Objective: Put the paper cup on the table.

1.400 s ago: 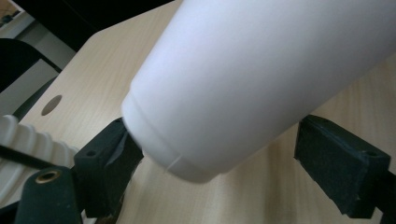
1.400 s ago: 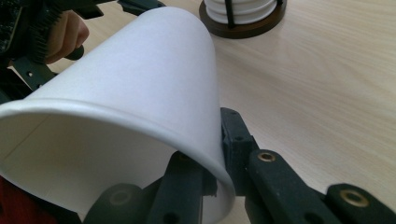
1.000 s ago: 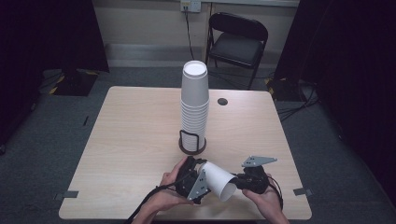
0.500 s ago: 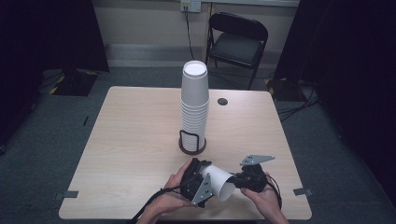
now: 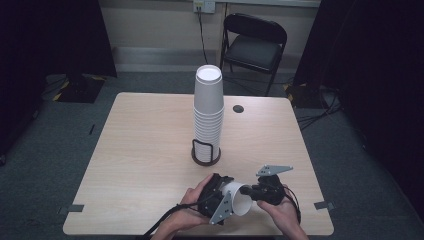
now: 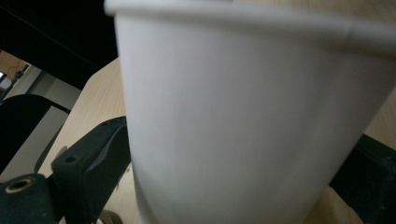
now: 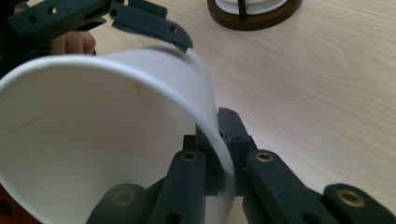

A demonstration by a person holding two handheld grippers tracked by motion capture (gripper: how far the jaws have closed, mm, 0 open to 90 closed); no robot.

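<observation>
Paper cup [image 5: 239, 196] lies sideways above near table [image 5: 130, 165] edge. Right gripper [image 7: 218, 154] pinches its rim wall. Left gripper [image 5: 216, 196] jaws straddle cup body, just closing inward; pad contact unclear. Cup stack [image 5: 208, 107] stands behind.

No readable text, labels or numbers anywhere.

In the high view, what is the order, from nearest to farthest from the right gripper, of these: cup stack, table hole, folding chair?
From the right gripper:
1. Cup stack, table centre.
2. Table hole, far side, right of the stack.
3. Folding chair, beyond the table.
</observation>
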